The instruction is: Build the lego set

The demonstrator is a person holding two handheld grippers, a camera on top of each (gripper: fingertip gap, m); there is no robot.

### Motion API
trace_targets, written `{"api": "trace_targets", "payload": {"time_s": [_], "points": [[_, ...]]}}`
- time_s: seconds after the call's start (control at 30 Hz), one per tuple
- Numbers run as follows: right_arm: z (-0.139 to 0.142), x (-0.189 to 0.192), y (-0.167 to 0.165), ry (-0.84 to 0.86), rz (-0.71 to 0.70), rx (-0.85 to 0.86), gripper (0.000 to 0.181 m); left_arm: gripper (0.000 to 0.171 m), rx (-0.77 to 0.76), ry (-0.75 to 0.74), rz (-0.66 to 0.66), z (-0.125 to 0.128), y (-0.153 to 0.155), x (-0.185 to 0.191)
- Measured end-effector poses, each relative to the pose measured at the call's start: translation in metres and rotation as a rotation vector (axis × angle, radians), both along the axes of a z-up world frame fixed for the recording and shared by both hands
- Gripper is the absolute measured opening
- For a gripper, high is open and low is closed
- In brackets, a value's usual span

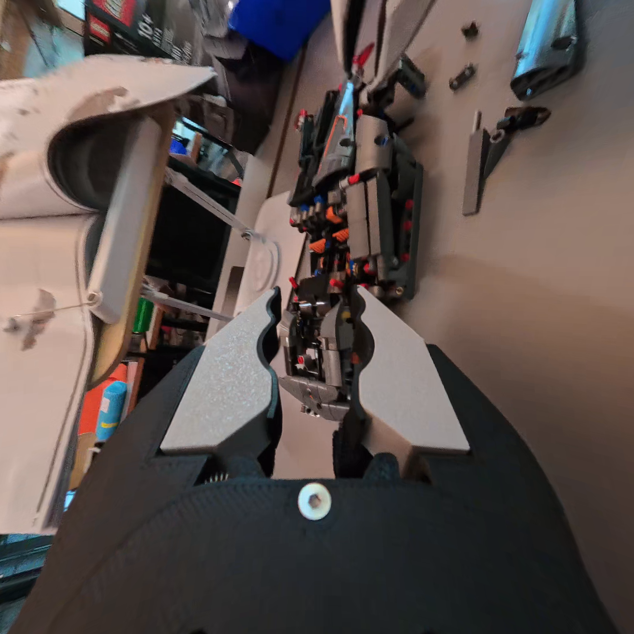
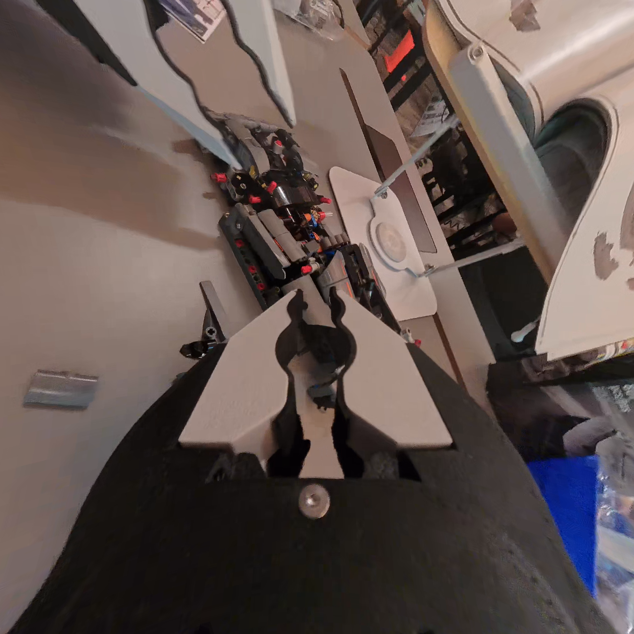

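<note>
A long grey and black lego model (image 1: 363, 192) with red pins and orange bits lies on the pale table. In the left wrist view my left gripper (image 1: 317, 291) is closed on its near end, the jaws pressed against both sides. In the right wrist view my right gripper (image 2: 317, 295) is closed on the opposite end of the model (image 2: 274, 240), with a grey beam between the tips. The left gripper's fingers (image 2: 164, 92) show at the far end in the right wrist view. The right gripper's fingers (image 1: 343, 34) show at the top of the left wrist view.
Loose parts lie beside the model: a silver curved panel (image 1: 545, 51) (image 2: 61, 389), a grey and black wing piece (image 1: 487, 154) (image 2: 209, 315), and small black pieces (image 1: 461, 77). A white stand base (image 2: 387, 240) sits on the other side. A blue object (image 2: 566, 507) is nearby. Tip to tip, the grippers are about 11 cm apart. The blue object (image 2: 566, 507) lies some 35 cm from my right tips, 45 cm from my left tips.
</note>
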State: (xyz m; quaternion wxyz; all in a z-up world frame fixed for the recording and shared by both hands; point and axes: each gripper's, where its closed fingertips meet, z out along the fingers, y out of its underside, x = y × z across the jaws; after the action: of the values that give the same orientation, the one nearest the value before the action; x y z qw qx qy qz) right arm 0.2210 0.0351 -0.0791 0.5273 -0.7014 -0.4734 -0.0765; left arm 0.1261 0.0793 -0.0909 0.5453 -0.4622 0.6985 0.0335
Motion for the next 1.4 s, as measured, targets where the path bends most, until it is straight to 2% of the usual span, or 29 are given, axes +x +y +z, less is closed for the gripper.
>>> {"api": "trace_targets", "payload": {"time_s": [0.07, 0.13, 0.2, 0.33, 0.4, 0.43, 0.57, 0.67, 0.87, 0.93, 0.97, 1.13, 1.3, 1.37, 1.4], "points": [[-0.002, 0.012, 0.003, 0.050, -0.067, -0.029, 0.025, 0.040, -0.034, 0.003, 0.010, -0.005, 0.000, -0.004], [0.001, 0.025, 0.005, 0.123, -0.120, -0.046, 0.025, 0.039, -0.048, -0.026, 0.052, 0.001, 0.007, -0.009], [0.009, 0.034, 0.004, 0.205, -0.138, -0.047, 0.028, 0.046, -0.126, -0.066, 0.099, 0.009, 0.019, -0.013], [0.009, 0.065, 0.009, 0.345, -0.249, -0.079, 0.027, 0.056, -0.359, -0.022, 0.189, -0.006, 0.048, -0.022], [-0.002, 0.076, 0.010, 0.429, -0.284, -0.160, 0.033, 0.055, -0.487, -0.060, 0.194, -0.011, 0.056, -0.023], [-0.010, 0.080, 0.011, 0.457, -0.302, -0.208, 0.037, 0.062, -0.545, -0.080, 0.216, -0.014, 0.062, -0.025], [-0.036, 0.088, 0.013, 0.509, -0.339, -0.345, 0.051, 0.072, -0.768, -0.161, 0.200, -0.018, 0.065, -0.027], [-0.044, 0.088, 0.015, 0.486, -0.348, -0.398, 0.051, 0.081, -0.920, -0.213, 0.211, -0.019, 0.065, -0.027], [-0.069, 0.082, 0.022, 0.447, -0.384, -0.575, 0.048, 0.079, -1.172, -0.292, 0.224, -0.031, 0.067, -0.023], [-0.072, 0.074, 0.022, 0.429, -0.340, -0.571, 0.040, 0.064, -1.219, -0.313, 0.194, -0.030, 0.062, -0.020], [-0.073, 0.072, 0.022, 0.407, -0.334, -0.564, 0.039, 0.062, -1.253, -0.302, 0.188, -0.032, 0.058, -0.019], [-0.073, 0.072, 0.026, 0.357, -0.333, -0.557, 0.031, 0.064, -1.275, -0.296, 0.208, -0.035, 0.055, -0.020], [-0.075, 0.058, 0.036, 0.279, -0.299, -0.551, 0.034, 0.064, -1.268, -0.263, 0.274, -0.040, 0.046, -0.033], [-0.074, 0.052, 0.038, 0.290, -0.278, -0.547, 0.035, 0.065, -1.215, -0.269, 0.338, -0.040, 0.047, -0.044], [-0.072, 0.048, 0.038, 0.319, -0.268, -0.546, 0.041, 0.070, -1.154, -0.294, 0.371, -0.037, 0.050, -0.050]]}}
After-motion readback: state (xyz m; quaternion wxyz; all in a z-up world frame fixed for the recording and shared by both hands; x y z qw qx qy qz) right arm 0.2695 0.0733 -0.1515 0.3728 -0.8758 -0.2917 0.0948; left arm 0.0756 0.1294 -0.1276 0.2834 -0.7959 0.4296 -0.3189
